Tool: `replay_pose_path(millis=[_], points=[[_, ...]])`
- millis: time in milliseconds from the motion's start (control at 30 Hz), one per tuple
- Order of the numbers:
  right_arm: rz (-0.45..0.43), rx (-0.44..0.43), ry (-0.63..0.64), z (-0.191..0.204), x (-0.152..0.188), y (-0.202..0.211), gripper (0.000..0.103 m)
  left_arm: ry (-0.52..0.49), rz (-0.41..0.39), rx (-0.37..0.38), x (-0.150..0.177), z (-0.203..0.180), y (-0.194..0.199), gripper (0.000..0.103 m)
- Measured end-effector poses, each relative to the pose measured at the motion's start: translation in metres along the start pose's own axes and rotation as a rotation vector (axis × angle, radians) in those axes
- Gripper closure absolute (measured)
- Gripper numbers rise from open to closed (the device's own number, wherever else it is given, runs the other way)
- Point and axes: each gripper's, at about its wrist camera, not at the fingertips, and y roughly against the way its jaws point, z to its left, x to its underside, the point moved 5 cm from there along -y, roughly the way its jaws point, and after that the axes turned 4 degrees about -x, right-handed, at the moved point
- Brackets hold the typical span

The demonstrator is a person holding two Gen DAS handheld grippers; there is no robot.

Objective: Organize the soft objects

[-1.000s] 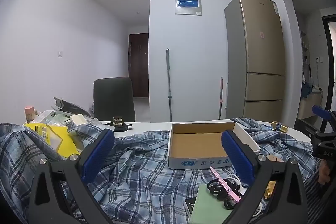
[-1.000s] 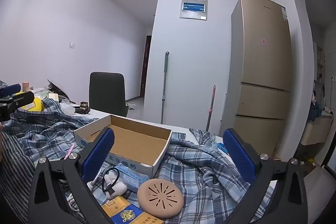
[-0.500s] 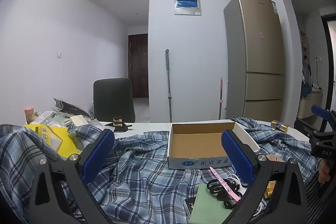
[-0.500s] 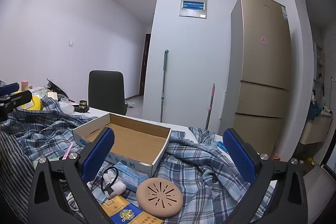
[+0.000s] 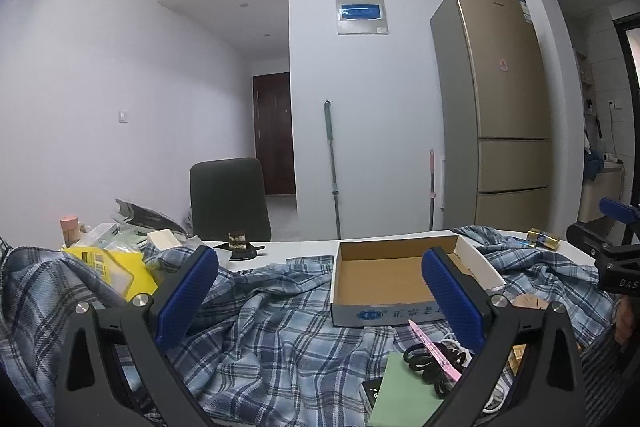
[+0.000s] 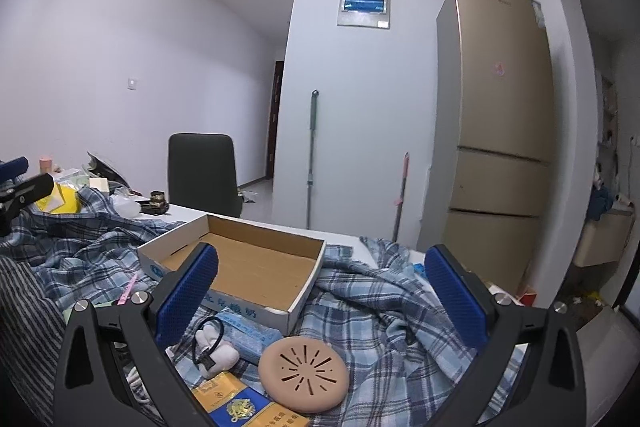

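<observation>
A crumpled blue plaid shirt (image 5: 272, 323) lies spread over the table; it also shows in the right wrist view (image 6: 380, 311). An empty cardboard box (image 5: 396, 279) sits on it, also seen in the right wrist view (image 6: 248, 267). My left gripper (image 5: 320, 299) is open and empty, held above the shirt in front of the box. My right gripper (image 6: 320, 299) is open and empty, above the shirt at the box's right corner. A tan round pad (image 6: 303, 374) and a blue tissue pack (image 6: 248, 335) lie below it.
A yellow packet (image 5: 108, 267) and clutter lie at the table's left. A green card (image 5: 404, 395), black cable (image 5: 432, 359) and pink strip (image 5: 434, 349) lie in front of the box. A dark chair (image 5: 228, 199) stands behind the table, a fridge (image 5: 500, 115) to the right.
Both grippers have shifted slightly; the right wrist view has moved a little closer to the box. Both stay open and empty.
</observation>
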Motion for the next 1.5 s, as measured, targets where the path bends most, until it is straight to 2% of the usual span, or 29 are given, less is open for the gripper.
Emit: replay_pose_path(millis=[100,333,600,1200,1500], points=[[0.022,-0.073,-0.034,-0.002,0.001,-0.004,0.0,-0.014,-0.004,-0.001,0.0,-0.003,0.001,0.0],[0.065,0.022,-0.074,-0.014,0.006,-0.01,0.0,-0.012,-0.012,0.008,-0.001,-0.004,0.002,0.0],[0.065,0.022,-0.072,-0.014,0.004,-0.011,0.0,-0.06,-0.025,0.014,0.002,-0.016,0.004,0.0],[0.057,0.031,-0.045,-0.008,0.004,-0.007,0.0,-0.044,-0.026,0.024,0.001,-0.011,0.005,0.0],[0.067,-0.02,-0.057,-0.007,0.004,-0.008,0.0,-0.041,-0.025,0.03,0.001,-0.012,0.006,0.0]])
